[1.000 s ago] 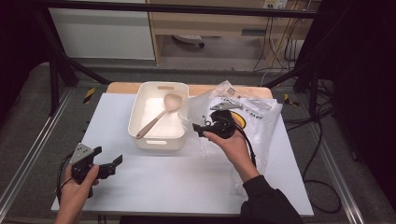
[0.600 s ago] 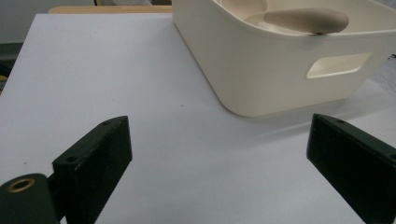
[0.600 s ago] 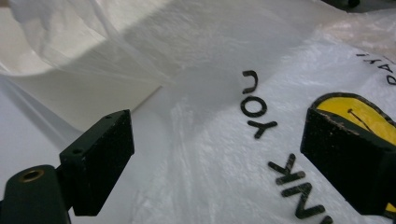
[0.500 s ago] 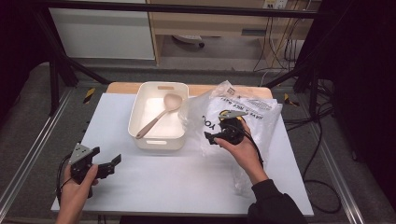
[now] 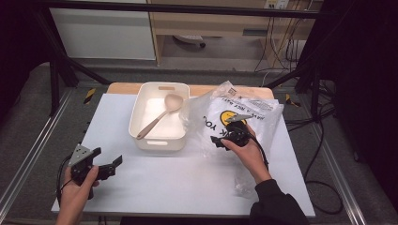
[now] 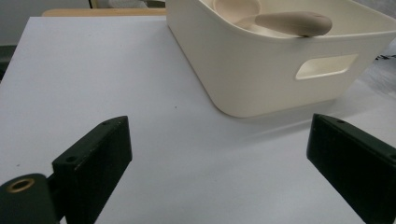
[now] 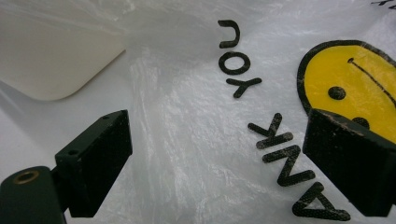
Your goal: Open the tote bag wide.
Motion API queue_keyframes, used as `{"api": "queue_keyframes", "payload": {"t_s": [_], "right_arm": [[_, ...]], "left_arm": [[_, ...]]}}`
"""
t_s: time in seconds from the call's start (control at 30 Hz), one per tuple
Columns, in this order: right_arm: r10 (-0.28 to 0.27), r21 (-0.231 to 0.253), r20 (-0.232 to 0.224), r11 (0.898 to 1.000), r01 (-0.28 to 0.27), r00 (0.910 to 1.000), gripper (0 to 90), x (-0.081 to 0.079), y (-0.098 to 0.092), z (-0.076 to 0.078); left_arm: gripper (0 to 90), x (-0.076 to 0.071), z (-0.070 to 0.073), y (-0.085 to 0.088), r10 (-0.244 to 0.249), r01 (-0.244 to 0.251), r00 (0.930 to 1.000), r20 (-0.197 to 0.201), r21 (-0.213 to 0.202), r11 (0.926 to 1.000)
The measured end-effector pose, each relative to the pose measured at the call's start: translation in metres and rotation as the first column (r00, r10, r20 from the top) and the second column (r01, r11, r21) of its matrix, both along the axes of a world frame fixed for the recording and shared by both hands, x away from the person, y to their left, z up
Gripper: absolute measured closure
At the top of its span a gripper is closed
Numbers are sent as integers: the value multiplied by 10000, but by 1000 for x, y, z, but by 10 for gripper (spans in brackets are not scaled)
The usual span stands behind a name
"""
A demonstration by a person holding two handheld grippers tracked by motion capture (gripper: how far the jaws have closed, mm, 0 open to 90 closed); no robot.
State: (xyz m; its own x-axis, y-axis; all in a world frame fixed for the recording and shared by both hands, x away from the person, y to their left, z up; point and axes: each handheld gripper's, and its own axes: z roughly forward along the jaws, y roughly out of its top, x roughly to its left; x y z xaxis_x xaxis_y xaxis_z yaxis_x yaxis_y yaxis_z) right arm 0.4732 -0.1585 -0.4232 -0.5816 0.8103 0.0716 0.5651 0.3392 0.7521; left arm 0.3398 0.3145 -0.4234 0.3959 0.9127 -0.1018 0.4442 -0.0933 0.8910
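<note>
High view places the right gripper (image 5: 219, 140) over the near left part of a crinkled plastic bag (image 5: 253, 112) that lies on the right half of the white counter (image 5: 187, 183), just right of a cream bin (image 5: 158, 117). Right gripper view shows its jaws spread wide, released, with the bag's film (image 7: 196, 140) between them; whether the tips touch the plastic cannot be told. The bag's print, a yellow smiley (image 7: 355, 79) and black letters, is partly covered by the right-hand jaw and cut off by the frame edge, so the wording reads only in pieces. A pale corner of the bin (image 7: 51, 56) shows blurred through the film at upper left. In the high view the bag's near end runs under the person's right hand (image 5: 248, 154) and sleeve. The left gripper (image 5: 110, 165) sits at the near left of the counter, well apart from the bag, held in the left hand (image 5: 77, 187); left gripper view shows its jaws wide apart and holding nothing, facing the bin's near wall with its handle slot (image 6: 327, 67). A beige spoon (image 5: 157, 119) lies slantwise inside the bin, its handle end (image 6: 294, 22) resting on the near rim, the bowl largely hidden behind that rim.
</note>
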Motion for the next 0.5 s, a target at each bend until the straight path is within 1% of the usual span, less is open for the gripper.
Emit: {"api": "queue_keyframes", "payload": {"t_s": [0.07,0.13,0.37,0.5], "right_arm": [[46,-79,-44,10000,-46,10000,84,1,1,-3],[60,-78,-52,10000,-61,10000,82,1,1,-5],[337,-513,-338,9981,-354,9989,78,1,9,-17],[502,-746,-392,9958,-530,9980,85,1,14,-22]], "left_arm": [[63,0,0,0,-21,21,10000,-38,44,10000],[63,0,-1,1,38,-38,10000,-48,-10,10000],[63,0,-1,0,30,-30,10000,-66,1,10000],[63,0,-2,0,16,-16,10000,-92,7,10000]]}}
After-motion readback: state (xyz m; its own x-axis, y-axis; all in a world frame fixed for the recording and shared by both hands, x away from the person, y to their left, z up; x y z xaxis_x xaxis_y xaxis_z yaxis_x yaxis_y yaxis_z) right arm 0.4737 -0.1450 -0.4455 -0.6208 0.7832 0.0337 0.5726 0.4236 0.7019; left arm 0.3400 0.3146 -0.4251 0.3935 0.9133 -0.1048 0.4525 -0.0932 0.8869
